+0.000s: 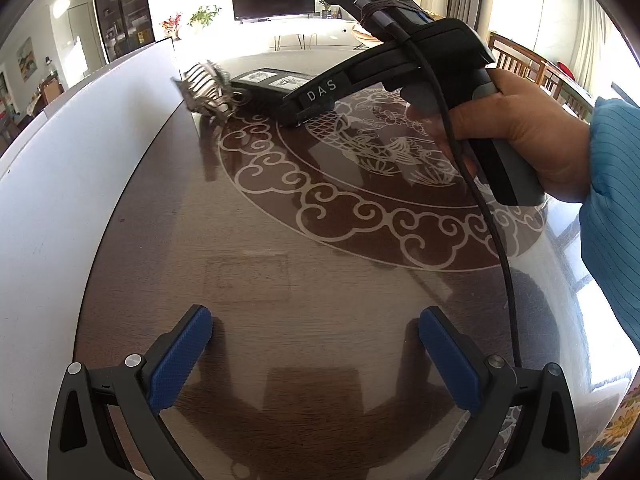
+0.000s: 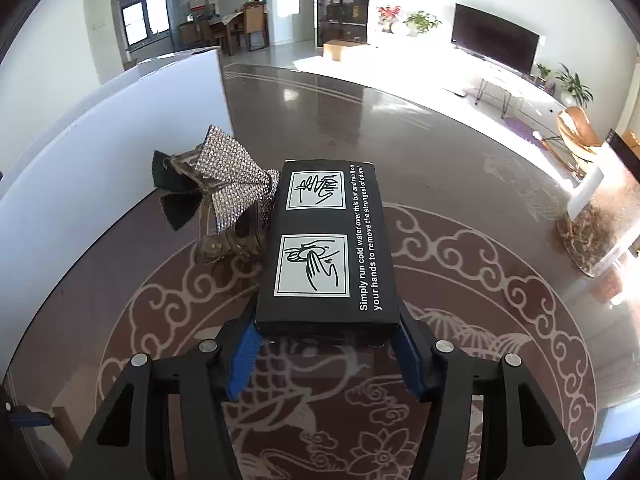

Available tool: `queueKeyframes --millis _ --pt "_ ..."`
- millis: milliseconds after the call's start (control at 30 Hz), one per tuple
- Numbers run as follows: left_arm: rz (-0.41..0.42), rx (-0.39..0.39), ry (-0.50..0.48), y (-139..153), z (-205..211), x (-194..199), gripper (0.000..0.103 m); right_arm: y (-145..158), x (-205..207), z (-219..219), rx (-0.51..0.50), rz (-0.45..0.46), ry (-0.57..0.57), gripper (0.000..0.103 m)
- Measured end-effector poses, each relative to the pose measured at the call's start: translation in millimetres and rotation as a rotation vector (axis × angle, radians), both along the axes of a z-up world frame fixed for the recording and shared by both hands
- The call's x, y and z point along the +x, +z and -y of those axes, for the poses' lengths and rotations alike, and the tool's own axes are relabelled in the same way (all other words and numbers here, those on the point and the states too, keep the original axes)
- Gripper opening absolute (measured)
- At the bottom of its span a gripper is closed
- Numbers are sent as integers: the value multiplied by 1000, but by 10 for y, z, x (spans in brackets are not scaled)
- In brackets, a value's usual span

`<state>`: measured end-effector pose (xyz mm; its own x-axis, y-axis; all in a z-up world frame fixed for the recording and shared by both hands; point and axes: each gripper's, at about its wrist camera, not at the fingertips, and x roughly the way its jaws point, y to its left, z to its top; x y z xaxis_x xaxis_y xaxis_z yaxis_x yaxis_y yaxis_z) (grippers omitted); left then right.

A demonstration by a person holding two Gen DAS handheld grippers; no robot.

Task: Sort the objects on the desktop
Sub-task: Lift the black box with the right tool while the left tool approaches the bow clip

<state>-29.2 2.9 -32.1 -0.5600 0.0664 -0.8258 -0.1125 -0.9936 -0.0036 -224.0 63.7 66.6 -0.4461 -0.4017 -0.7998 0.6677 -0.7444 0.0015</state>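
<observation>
A black box (image 2: 328,240) printed with hand-washing pictures and white text points away from me. My right gripper (image 2: 327,330) is shut on its near end, with the blue pads (image 2: 242,356) pressed on both long sides. In the left wrist view, a hand in a blue sleeve holds that gripper (image 1: 296,114) over the same box (image 1: 276,84). A rhinestone bow hair clip (image 2: 232,184) lies just left of the box, also visible as the hair clip (image 1: 208,90). My left gripper (image 1: 316,320) hovers open over bare table with nothing between its fingers.
The round dark table (image 2: 460,152) has a glossy top with white fish and cloud patterns. A white board (image 1: 60,180) stands along its left edge. A clear jar (image 2: 596,220) of brown bits sits at the table's right side.
</observation>
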Motion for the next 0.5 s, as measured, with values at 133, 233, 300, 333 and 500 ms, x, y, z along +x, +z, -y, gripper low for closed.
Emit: queueKeyframes --millis 133,233,300,333,500 --pt "0 0 0 -1 4 -4 103 8 654 193 -18 41 255 60" --pt "0 1 -1 -1 0 0 103 -13 919 14 -7 13 229 60" --pt "0 0 -1 -1 0 -2 103 -18 967 -246 -22 4 128 60" --pt "0 -1 0 -1 0 -2 103 -25 992 -402 -21 -3 63 60" --pt "0 -1 0 -1 -7 2 103 -29 1275 -1205 -5 -24 -199 60"
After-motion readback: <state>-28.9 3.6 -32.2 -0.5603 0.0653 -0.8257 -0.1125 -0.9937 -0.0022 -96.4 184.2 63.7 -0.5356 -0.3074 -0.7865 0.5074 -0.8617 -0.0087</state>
